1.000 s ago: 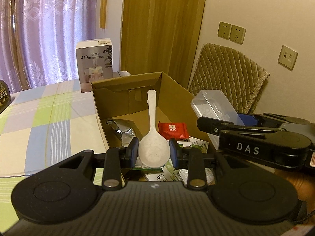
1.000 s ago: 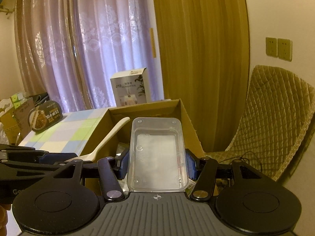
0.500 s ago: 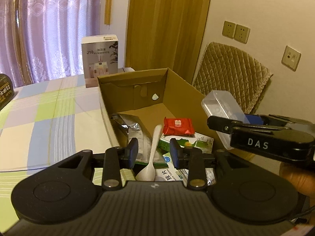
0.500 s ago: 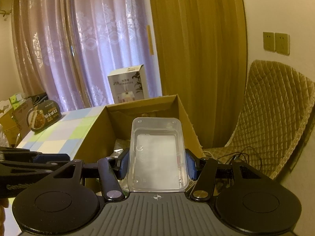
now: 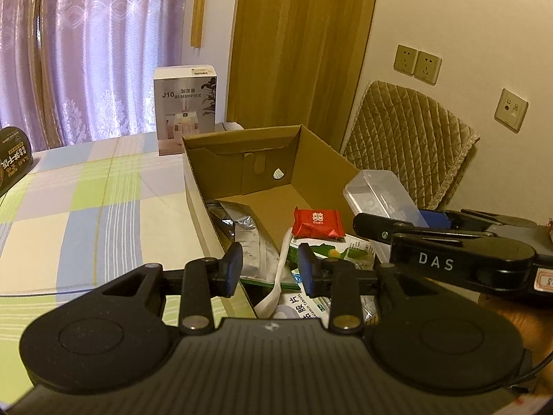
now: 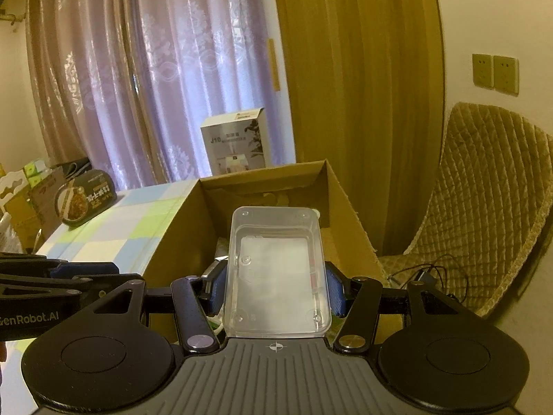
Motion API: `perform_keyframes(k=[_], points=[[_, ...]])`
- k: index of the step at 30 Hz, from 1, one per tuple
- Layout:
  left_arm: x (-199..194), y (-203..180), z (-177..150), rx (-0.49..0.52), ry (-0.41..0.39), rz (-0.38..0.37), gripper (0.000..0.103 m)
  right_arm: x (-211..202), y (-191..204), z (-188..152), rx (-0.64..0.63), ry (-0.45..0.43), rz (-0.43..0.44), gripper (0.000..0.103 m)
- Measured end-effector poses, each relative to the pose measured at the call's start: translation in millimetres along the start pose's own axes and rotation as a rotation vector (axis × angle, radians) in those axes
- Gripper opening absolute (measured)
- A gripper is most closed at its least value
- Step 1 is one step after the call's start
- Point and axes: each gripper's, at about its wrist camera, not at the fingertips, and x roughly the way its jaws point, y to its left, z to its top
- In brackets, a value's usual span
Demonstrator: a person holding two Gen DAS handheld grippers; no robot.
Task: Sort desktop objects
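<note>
Over cardboard box (image 5: 321, 159), right gripper (image 6: 276, 283) clamping container (image 6: 276, 276)

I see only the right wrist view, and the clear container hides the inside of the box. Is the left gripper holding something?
Observer: No. The left gripper is open, and nothing is between its fingers.
Operator: What lies in the box under it?
Observer: A white spoon lies at the near end of the cardboard box.
Operator: Is anything else inside?
Observer: A red packet lies on a green carton, beside a silver pouch.
</note>
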Motion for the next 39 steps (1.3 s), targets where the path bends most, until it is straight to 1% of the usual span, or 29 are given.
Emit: perform_keyframes(k=[12, 17, 18, 19, 20, 21, 26, 35, 36, 39], points=[[-1, 6, -3, -0.019, -0.001, 0.001, 0.031, 8, 7, 1, -0.007, 0.013, 0.007, 0.053], [-2, 10, -4, -0.039, -0.006, 0.001, 0.034, 12, 8, 3, 0.006, 0.015, 0.016, 0.054], [-3, 11, -4, -0.045, -0.006, 0.001, 0.035, 13, 7, 4, 0.014, 0.017, 0.026, 0.056], [-3, 12, -4, -0.050, -0.007, 0.003, 0.036, 14, 6, 4, 0.025, 0.021, 0.034, 0.061], [-3, 13, -4, -0.052, -0.009, 0.006, 0.036, 13, 4, 5, 0.038, 0.017, 0.033, 0.073], [-4, 14, -5, -0.055, -0.010, 0.007, 0.036, 11, 2, 5, 0.049, 0.007, 0.029, 0.076], [-7, 18, -7, -0.069, -0.010, 0.015, 0.037, 1, -5, 3, 0.077, -0.003, 0.017, 0.076], [-21, 20, -15, -0.081, -0.013, 0.026, 0.048, -21, -8, -11, 0.118, 0.000, -0.007, 0.077], [-24, 20, -16, -0.084, -0.017, 0.026, 0.052, -24, -8, -12, 0.122, 0.000, -0.008, 0.078], [-33, 21, -17, -0.096, -0.028, 0.026, 0.056, -33, -7, -15, 0.138, 0.002, -0.006, 0.080]])
